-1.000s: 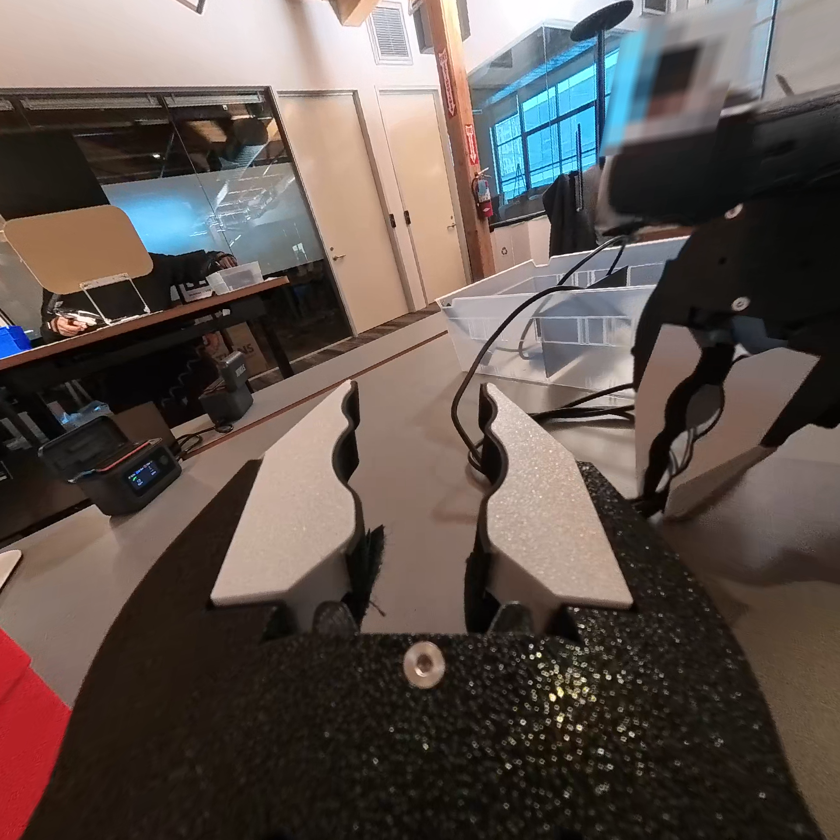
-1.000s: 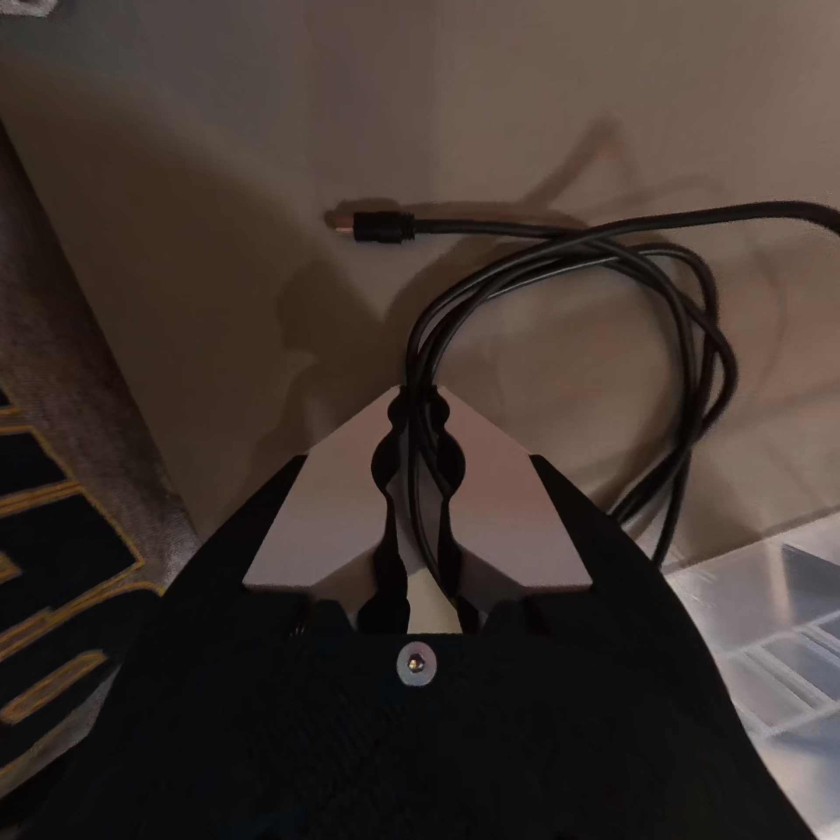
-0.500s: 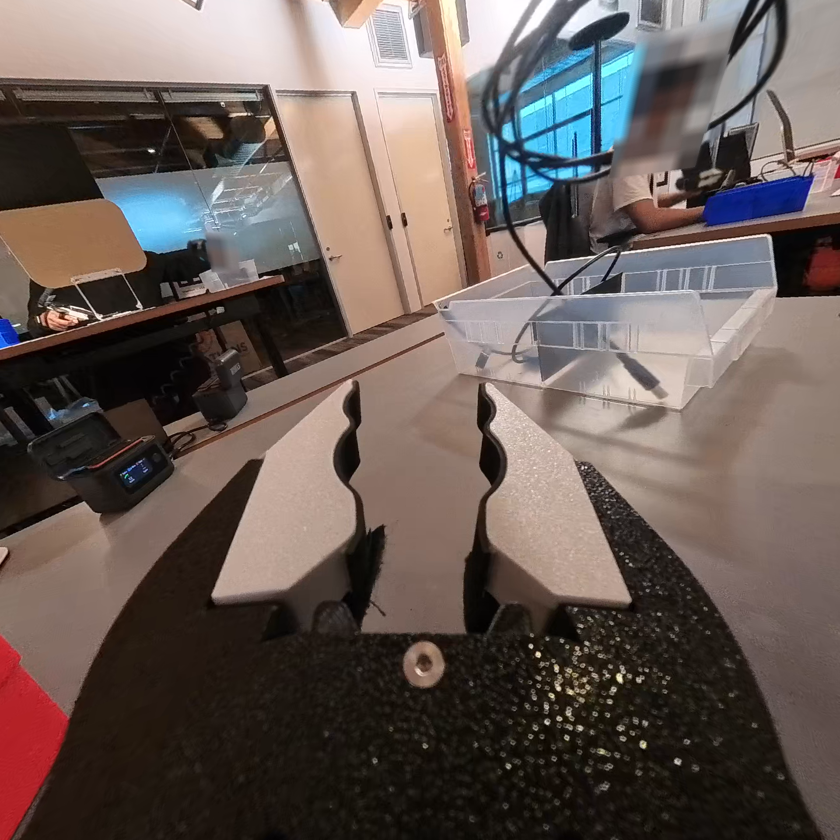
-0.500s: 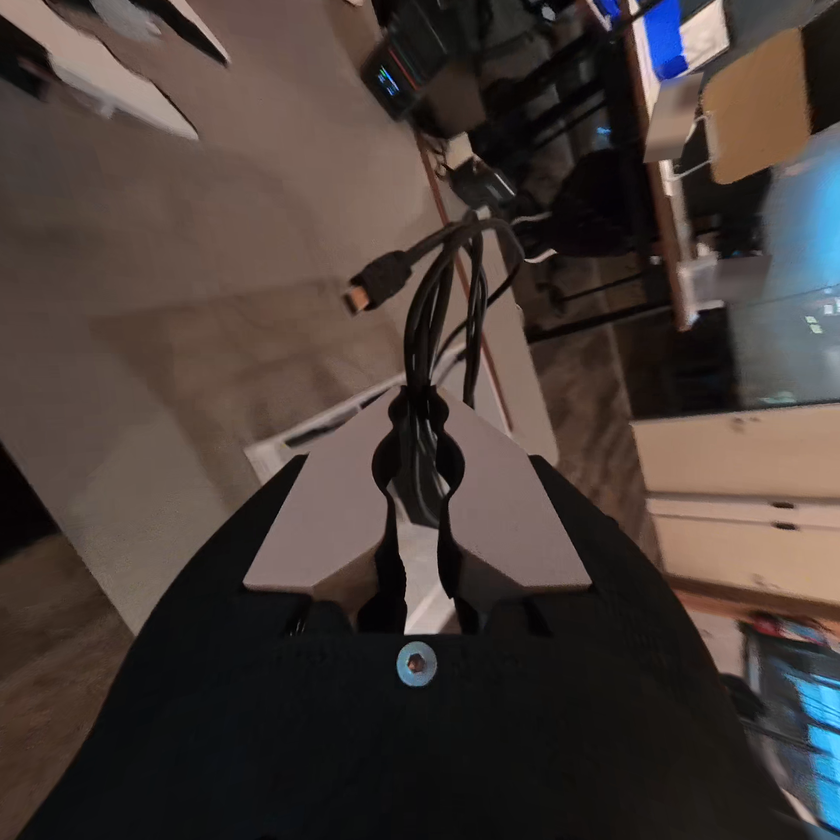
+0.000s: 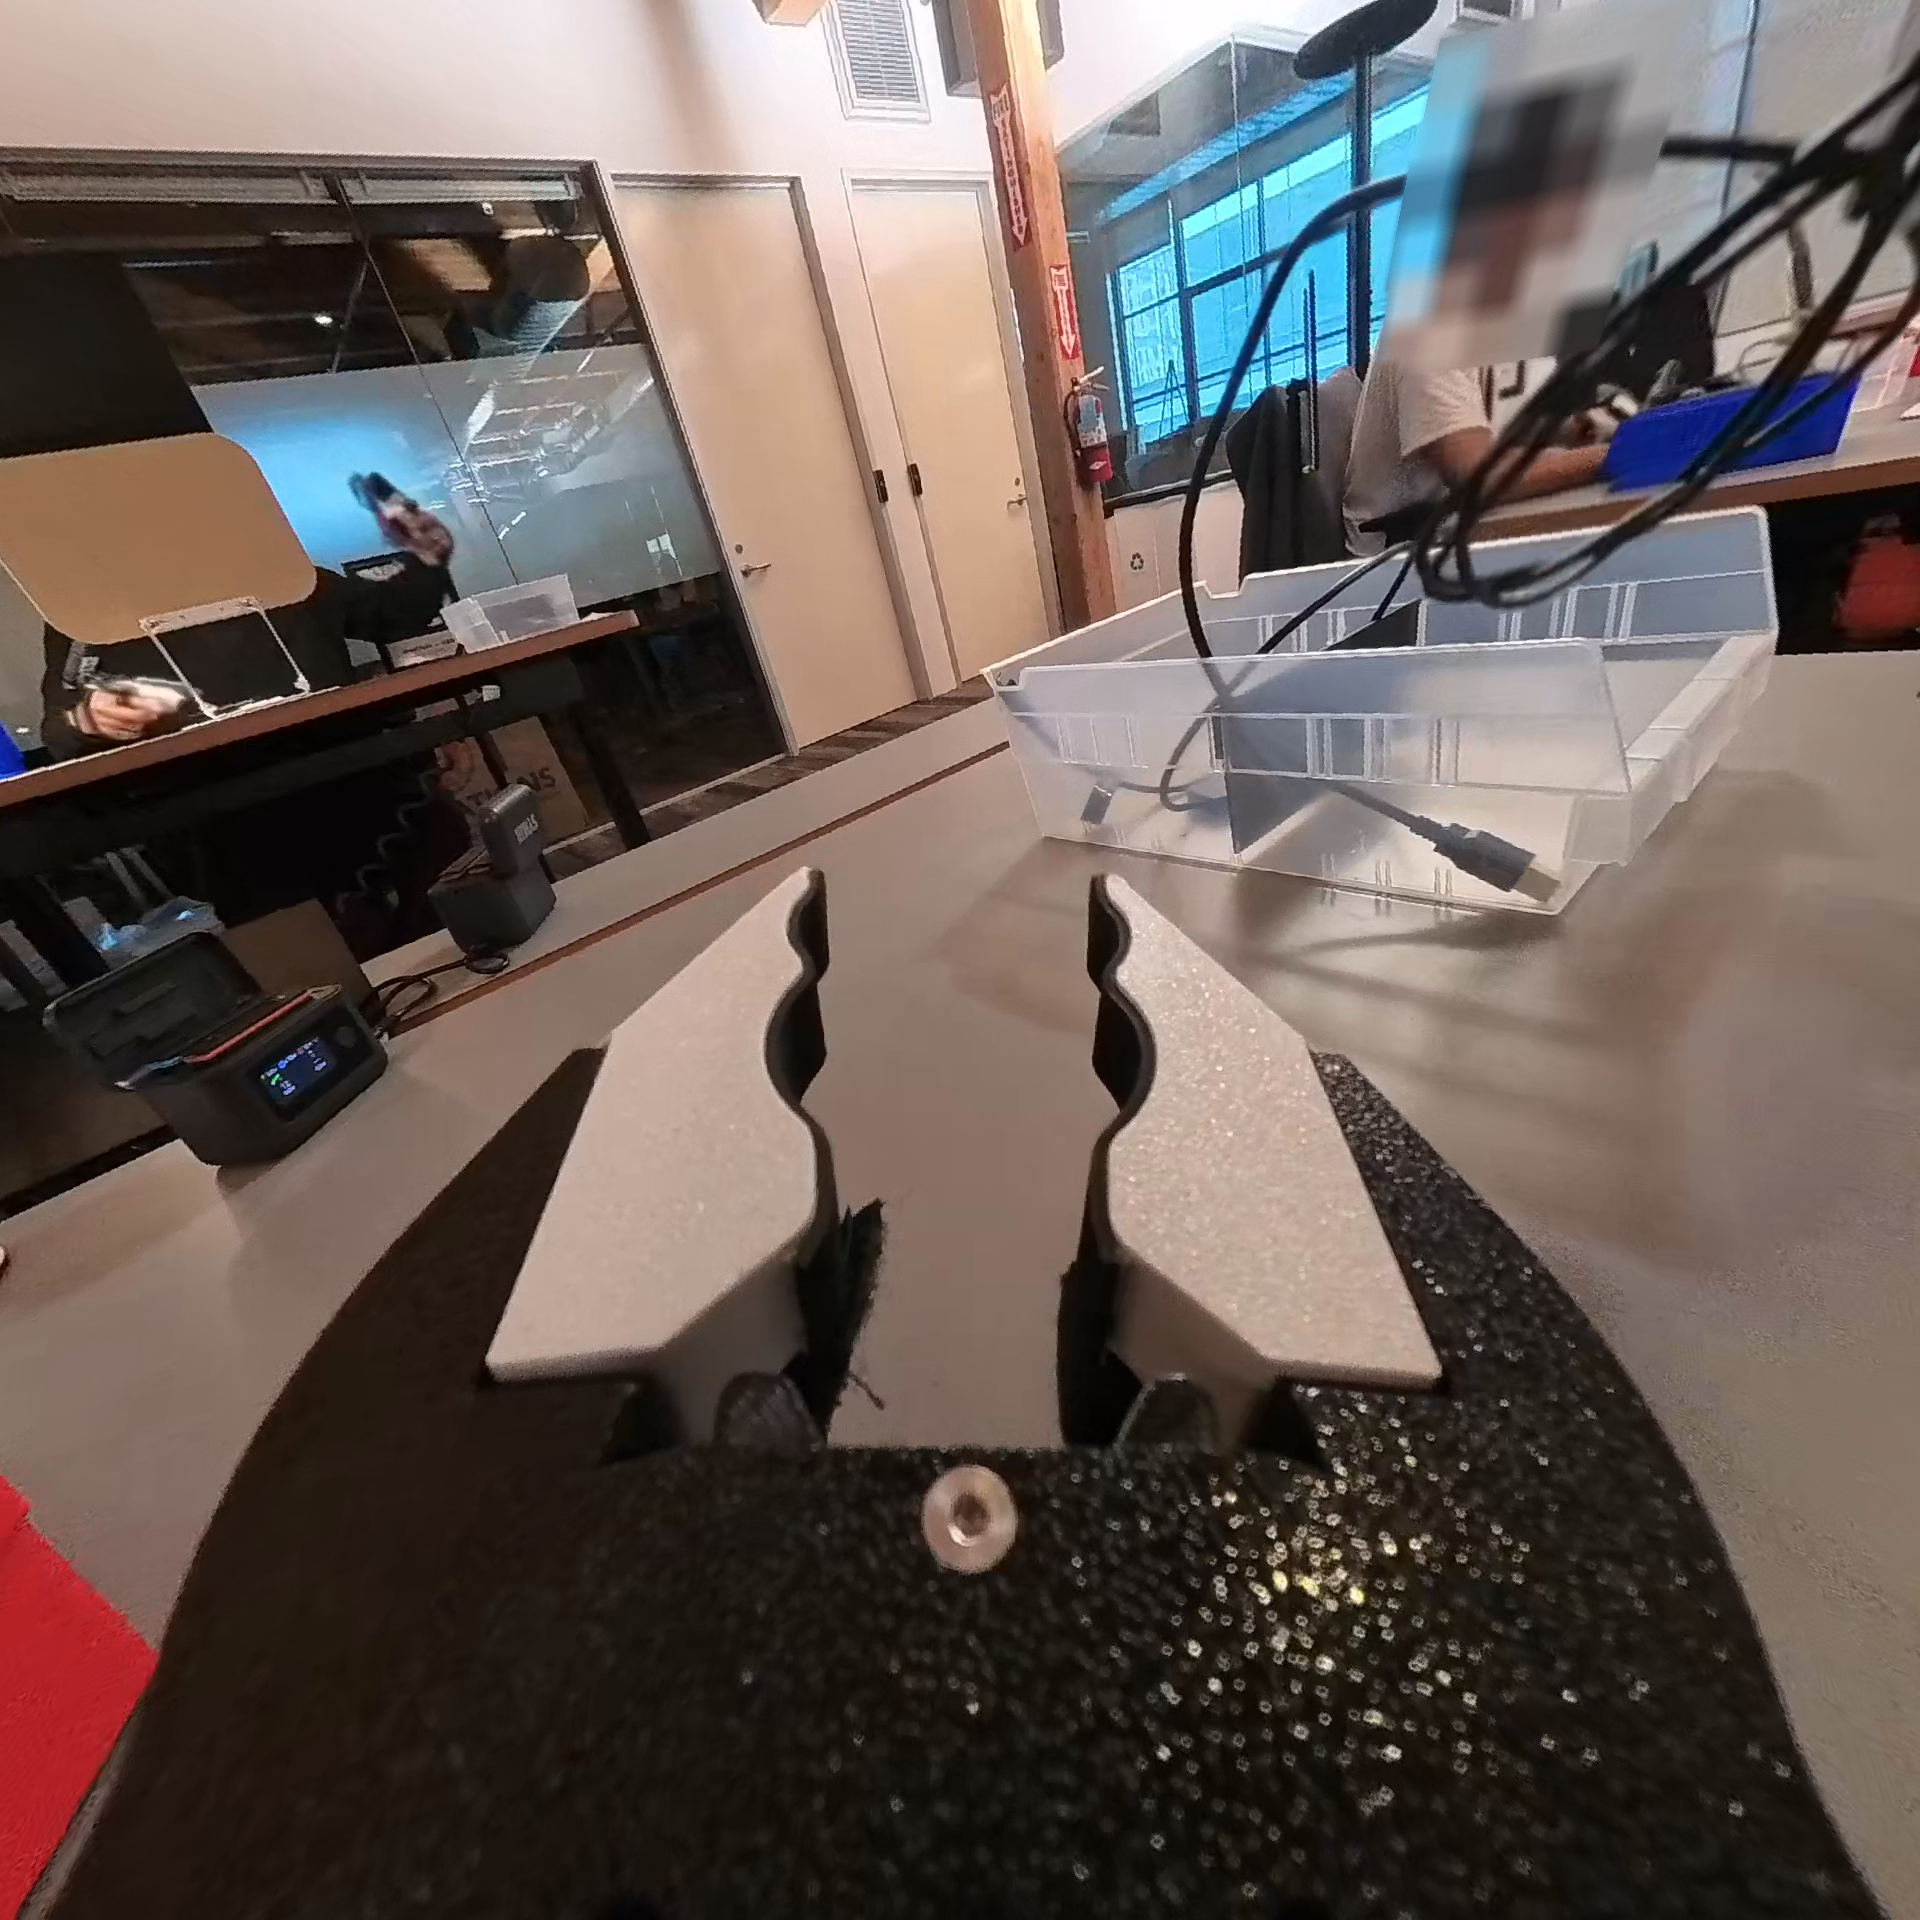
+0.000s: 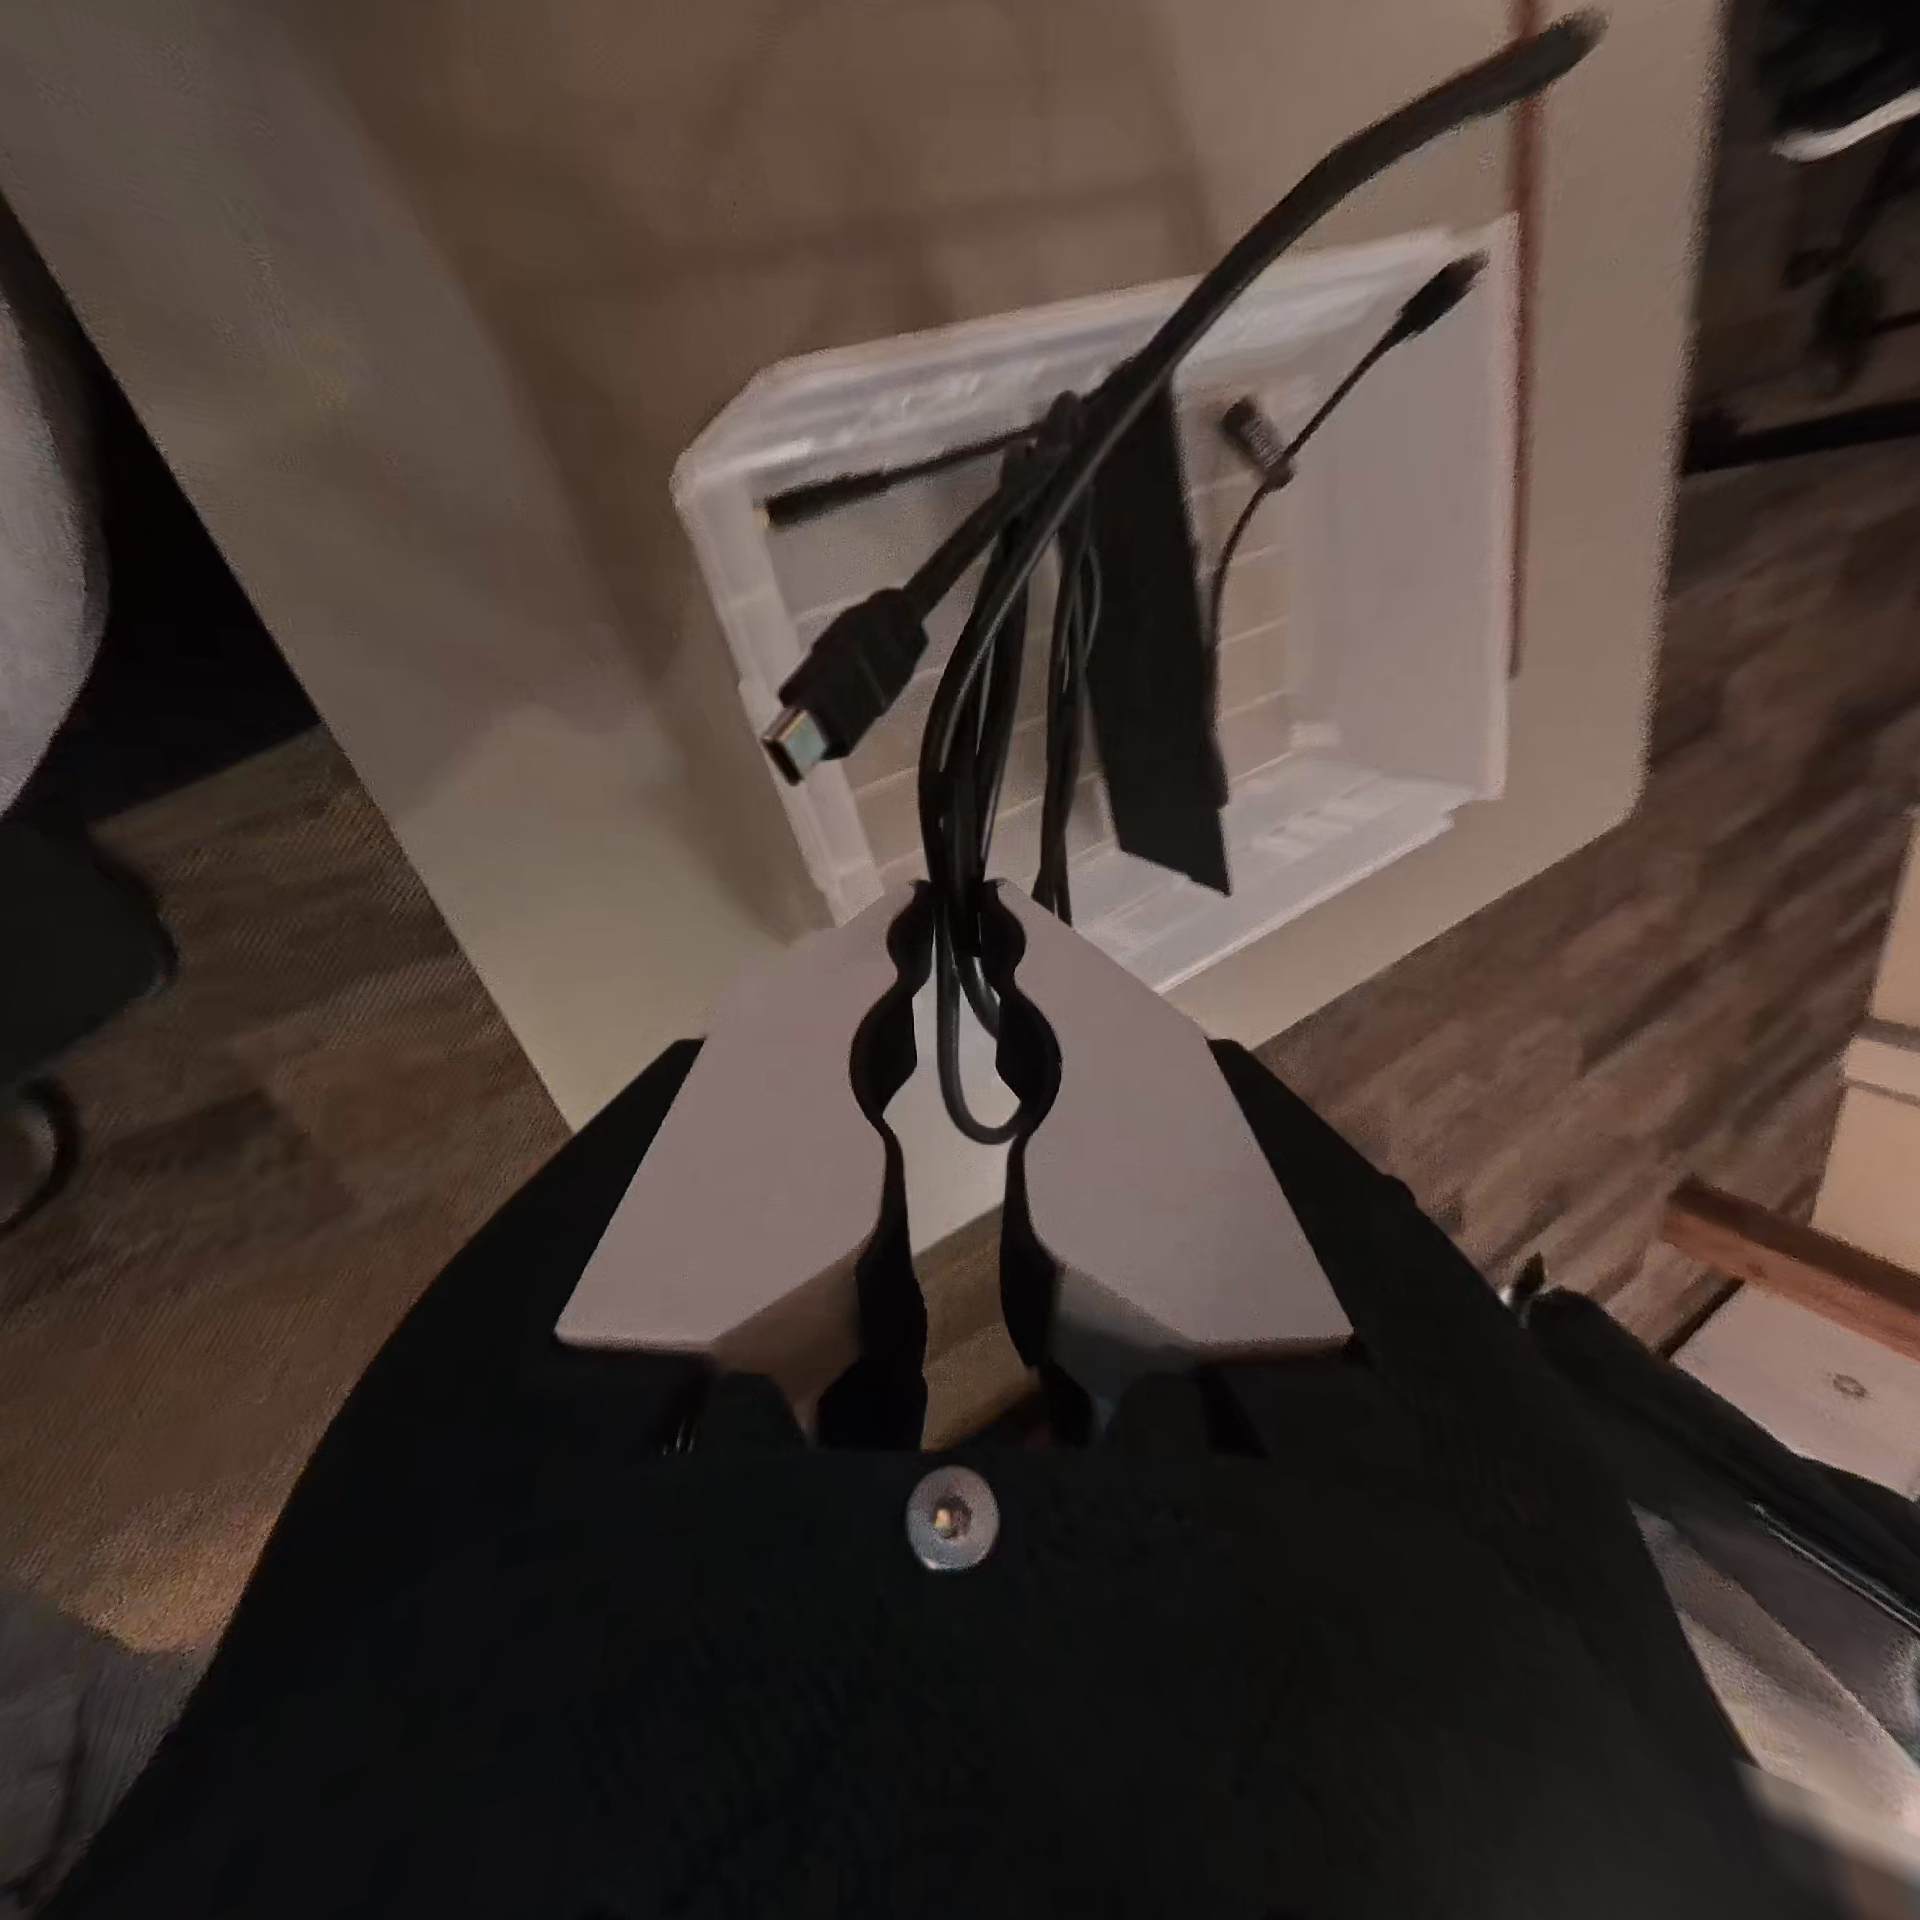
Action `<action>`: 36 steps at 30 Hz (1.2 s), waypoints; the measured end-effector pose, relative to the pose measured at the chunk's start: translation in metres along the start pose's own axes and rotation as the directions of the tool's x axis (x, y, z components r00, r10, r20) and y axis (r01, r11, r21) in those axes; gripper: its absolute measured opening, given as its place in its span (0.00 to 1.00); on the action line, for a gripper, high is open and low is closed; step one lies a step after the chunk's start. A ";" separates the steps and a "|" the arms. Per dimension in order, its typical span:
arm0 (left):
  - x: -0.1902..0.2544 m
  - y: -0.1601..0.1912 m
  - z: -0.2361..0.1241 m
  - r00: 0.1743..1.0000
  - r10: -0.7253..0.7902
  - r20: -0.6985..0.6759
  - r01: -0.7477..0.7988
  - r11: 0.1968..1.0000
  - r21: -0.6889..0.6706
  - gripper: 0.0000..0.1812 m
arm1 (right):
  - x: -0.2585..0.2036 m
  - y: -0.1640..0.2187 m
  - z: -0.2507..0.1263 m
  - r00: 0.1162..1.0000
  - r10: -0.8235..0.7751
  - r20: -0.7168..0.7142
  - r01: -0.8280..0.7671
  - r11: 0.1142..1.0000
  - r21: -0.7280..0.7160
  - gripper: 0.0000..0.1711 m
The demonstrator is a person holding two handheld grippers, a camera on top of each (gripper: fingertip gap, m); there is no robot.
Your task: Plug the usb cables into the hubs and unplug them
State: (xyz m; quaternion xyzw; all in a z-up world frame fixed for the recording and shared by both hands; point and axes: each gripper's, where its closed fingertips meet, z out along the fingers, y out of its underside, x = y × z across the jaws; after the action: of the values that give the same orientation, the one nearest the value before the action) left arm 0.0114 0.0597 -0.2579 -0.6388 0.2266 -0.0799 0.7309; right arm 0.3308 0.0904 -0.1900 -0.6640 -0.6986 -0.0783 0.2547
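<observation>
My right gripper (image 6: 958,896) is shut on a bundle of black USB cable (image 6: 966,665) and holds it high above the clear plastic bin (image 6: 727,488). A plug end (image 6: 847,681) sticks out to the left of the bundle. The looped cable (image 5: 1621,343) also hangs in the air at the upper right of the left wrist view, above the bin (image 5: 1683,717). Inside the bin lie a dark flat hub (image 6: 1143,644) and another cable with a plug (image 5: 1486,852). My left gripper (image 5: 956,904) is open and empty, low over the grey table (image 5: 1558,1091).
A black power station (image 5: 244,1060) sits at the table's left edge. A red object (image 5: 42,1704) lies at the lower left. A person sits at a desk behind the bin, another at a desk on the left. The floor shows beyond the table edge in the right wrist view. Spacing between my two grippers at the tips: around 35 centimetres. The dark flat hub (image 6: 1143,644) sits 20 centimetres or so from the ends of my right fingers.
My right gripper has lifted the cable bundle from the table and carried it up over the bin, now looking down on it. My left gripper has stayed open and almost still.
</observation>
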 end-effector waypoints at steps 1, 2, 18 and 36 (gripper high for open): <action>0.001 0.001 0.000 1.000 0.001 -0.003 -0.001 1.000 -0.003 0.27 | -0.003 0.005 0.009 0.999 -0.011 0.030 0.013 0.999 -0.044 0.04; 0.001 0.001 0.001 1.000 0.004 -0.004 -0.004 1.000 -0.006 0.27 | -0.003 0.009 0.018 0.998 -0.027 0.049 0.031 0.996 -0.085 0.04; 0.000 0.000 -0.001 1.000 -0.002 0.002 0.002 1.000 -0.004 0.25 | -0.014 0.025 0.153 0.970 -0.184 0.159 0.222 0.938 -0.266 0.04; -0.001 -0.003 -0.001 1.000 -0.028 -0.001 0.028 1.000 0.006 0.25 | 0.033 -0.016 0.072 0.830 0.491 0.263 -0.502 0.864 -0.029 0.38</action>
State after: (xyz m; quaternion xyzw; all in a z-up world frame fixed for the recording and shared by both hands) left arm 0.0108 0.0584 -0.2554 -0.6397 0.2178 -0.0912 0.7314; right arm 0.2973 0.1500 -0.2332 -0.8215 -0.5311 0.0932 0.1854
